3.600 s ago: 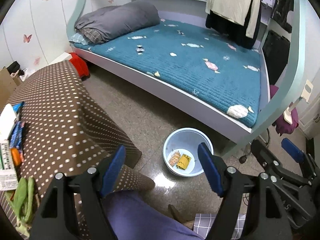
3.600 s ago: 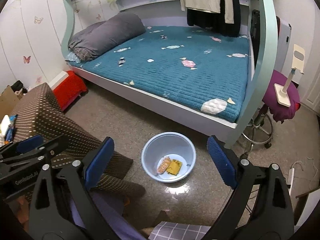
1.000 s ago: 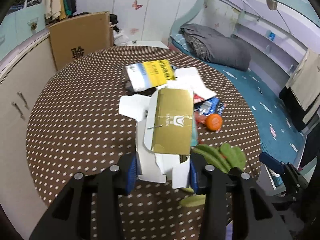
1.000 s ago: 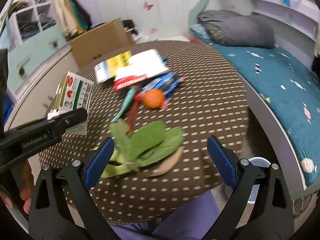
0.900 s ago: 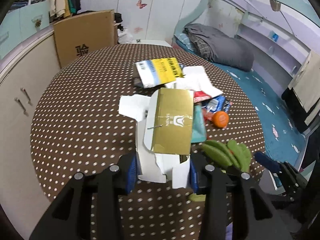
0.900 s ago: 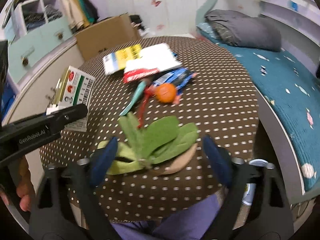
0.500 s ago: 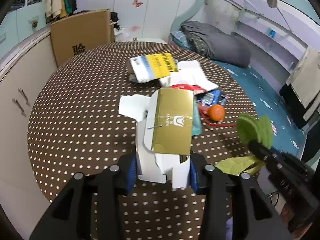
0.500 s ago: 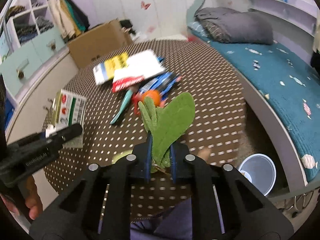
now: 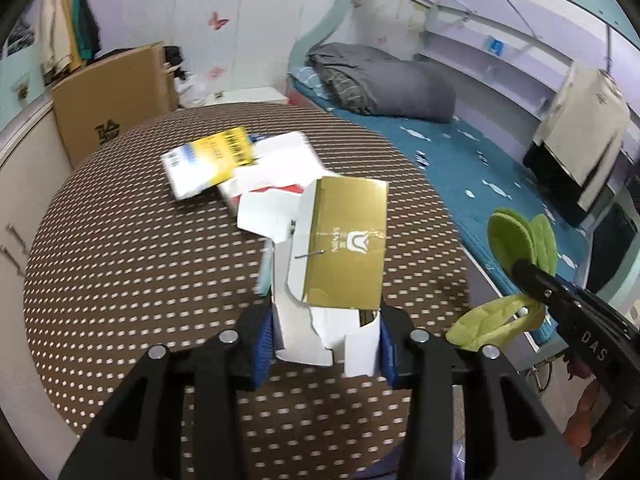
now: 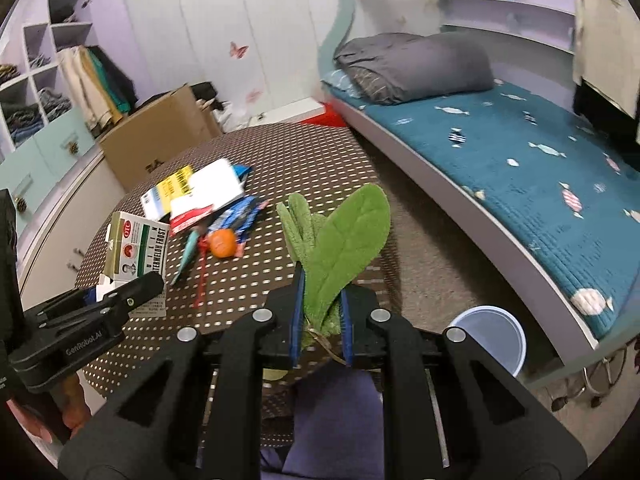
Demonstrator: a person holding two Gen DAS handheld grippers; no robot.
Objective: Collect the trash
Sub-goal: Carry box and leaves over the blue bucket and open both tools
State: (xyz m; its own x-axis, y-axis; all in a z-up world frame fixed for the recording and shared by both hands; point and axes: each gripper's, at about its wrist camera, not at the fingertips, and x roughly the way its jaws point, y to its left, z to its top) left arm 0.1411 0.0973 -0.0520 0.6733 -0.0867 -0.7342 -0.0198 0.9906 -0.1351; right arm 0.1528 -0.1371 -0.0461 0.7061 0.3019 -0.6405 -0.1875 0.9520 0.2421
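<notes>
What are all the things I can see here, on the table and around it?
gold and white carton: one, torn, between the left fingers
green leaves: one bunch, between the right fingers
table: one, round, brown cloth with white dots
yellow and white packet: one, far side of table
blue wrapper: one, mid table
orange ball: one, beside the blue wrapper
green and white box: one, table's left edge
basin: one, pale blue, on the floor by the bed
bed: one, teal cover, grey bedding
cardboard box: one, brown, behind table
left gripper: shut on the carton
right gripper: shut on the leaves
</notes>
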